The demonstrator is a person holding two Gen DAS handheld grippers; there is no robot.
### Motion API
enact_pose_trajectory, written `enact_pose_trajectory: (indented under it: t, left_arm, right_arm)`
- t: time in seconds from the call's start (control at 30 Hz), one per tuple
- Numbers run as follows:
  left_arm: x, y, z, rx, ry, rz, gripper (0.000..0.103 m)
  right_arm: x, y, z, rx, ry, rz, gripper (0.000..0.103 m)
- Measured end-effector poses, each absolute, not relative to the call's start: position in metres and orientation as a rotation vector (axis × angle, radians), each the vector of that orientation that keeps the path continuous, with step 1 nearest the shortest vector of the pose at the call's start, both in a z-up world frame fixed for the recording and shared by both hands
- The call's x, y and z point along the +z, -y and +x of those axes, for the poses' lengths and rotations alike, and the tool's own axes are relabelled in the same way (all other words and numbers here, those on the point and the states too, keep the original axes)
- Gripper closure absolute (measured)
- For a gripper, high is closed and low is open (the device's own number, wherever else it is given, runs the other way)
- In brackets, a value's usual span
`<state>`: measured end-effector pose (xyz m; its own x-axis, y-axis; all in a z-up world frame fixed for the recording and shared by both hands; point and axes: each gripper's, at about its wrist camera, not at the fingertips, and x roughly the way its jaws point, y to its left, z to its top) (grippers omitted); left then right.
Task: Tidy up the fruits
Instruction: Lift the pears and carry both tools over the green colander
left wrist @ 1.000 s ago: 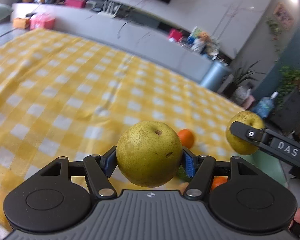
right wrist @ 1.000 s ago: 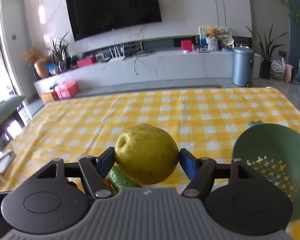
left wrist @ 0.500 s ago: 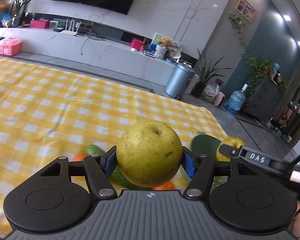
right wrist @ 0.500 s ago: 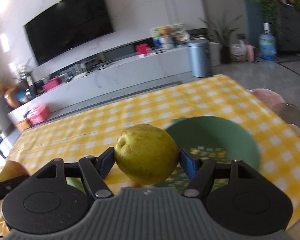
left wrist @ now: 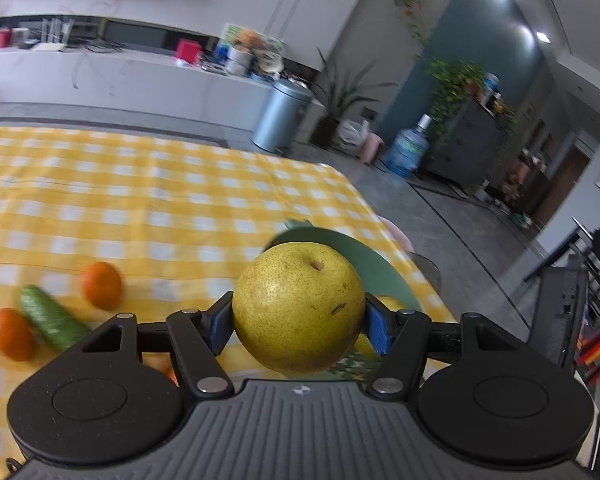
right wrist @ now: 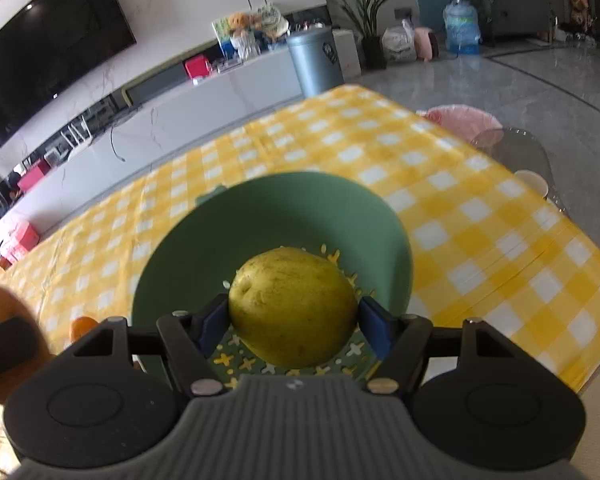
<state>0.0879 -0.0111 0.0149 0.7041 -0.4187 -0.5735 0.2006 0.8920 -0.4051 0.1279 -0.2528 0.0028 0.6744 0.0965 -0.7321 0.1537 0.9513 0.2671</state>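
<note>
Green colander [right wrist: 276, 216] sits directly under the right gripper [right wrist: 293, 322], clamped on its pear [right wrist: 293, 306]; lower before releasing. Left gripper [left wrist: 298, 326], clamping another pear [left wrist: 298, 306], should wait nearby.

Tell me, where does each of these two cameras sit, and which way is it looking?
Left wrist: rides the left gripper, looking along its fingers at its pear, oranges and cucumber beyond.
Right wrist: rides the right gripper, tilted down at its own pear over the green bowl.
Shared: bowl, checked cloth, grey bin.
</note>
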Motion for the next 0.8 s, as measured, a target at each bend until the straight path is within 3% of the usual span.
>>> enact_pose_trajectory:
  t: [0.73, 0.8]
  left_arm:
    - [0.010, 0.015, 0.089, -0.322, -0.736, -0.325, 0.029]
    - [0.010, 0.016, 0.089, -0.324, -0.738, -0.324, 0.029]
  right_arm:
    - [-0.005, 0.246, 0.136, -0.076, -0.875, 0.298, 0.035]
    - [0.002, 0.249, 0.132, -0.030, -0.826, 0.360, 0.024]
